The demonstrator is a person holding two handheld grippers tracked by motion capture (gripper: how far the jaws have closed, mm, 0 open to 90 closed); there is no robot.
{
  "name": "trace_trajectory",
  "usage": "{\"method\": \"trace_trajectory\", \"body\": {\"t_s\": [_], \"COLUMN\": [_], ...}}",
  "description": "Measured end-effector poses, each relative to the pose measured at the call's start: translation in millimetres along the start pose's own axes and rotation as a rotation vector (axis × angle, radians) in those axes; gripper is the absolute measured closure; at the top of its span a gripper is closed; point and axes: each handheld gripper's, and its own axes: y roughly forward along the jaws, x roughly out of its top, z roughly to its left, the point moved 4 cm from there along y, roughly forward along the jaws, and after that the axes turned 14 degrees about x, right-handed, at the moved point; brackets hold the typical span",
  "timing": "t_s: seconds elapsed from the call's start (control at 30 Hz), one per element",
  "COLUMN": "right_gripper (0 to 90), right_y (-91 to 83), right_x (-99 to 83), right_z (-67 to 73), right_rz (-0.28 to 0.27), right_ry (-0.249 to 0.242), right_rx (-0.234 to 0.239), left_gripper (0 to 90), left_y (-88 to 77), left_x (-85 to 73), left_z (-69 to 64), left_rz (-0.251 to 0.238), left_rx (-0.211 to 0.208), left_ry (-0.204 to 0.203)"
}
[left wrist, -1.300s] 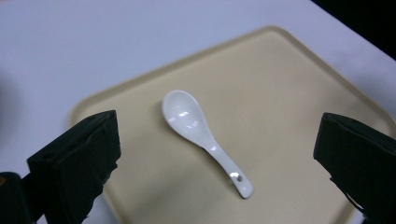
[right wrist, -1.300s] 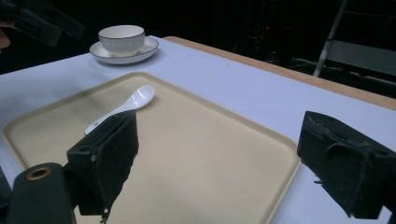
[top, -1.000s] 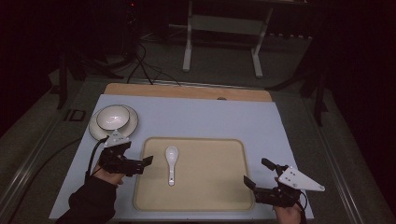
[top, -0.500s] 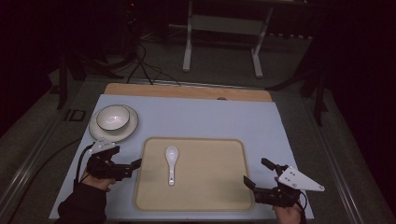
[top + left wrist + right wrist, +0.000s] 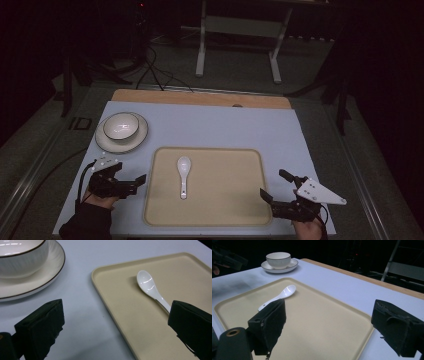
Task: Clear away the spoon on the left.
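Spoon (image 5: 183,175) on tray (image 5: 225,210) | left gripper (image 5: 134,182) agape, low beside tray | right gripper (image 5: 274,186) agape

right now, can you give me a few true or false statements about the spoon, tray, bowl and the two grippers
1. The spoon lies on the tray. True.
2. The bowl sits on the tray. False: it sits on a plate on the table, off the tray's left far corner.
3. The left gripper holds the spoon. False: its jaws are open and empty, left of the tray.
4. The right gripper is open. True.
5. The spoon's scoop end points toward the person. False: the scoop points away, the handle toward the person.
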Motion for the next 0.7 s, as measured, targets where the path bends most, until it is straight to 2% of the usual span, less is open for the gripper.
{"method": "trace_trajectory", "body": {"t_s": [0.47,0.57,0.7], "right_gripper": [12.5,12.5,12.5], "right_y": [-0.4,-0.2,0.3], "right_x": [-0.4,-0.4,-0.6], "right_z": [-0.1,-0.2,-1.0], "right_rz": [0.001,0.001,0.002], "right_ry": [0.003,0.005,0.005], "right_rx": [0.011,0.011,0.012], "left_gripper": [1.7,1.7,1.7], "left_y": [11.0,13.1,13.4], "left_x": [-10.9,-11.7,-11.5], "left_z": [4.9,3.9,1.6], "left_rz": [0.033,0.038,0.039], "left_rx": [0.037,0.029,0.023], "left_ry": [0.001,-0.012,0.002]}}
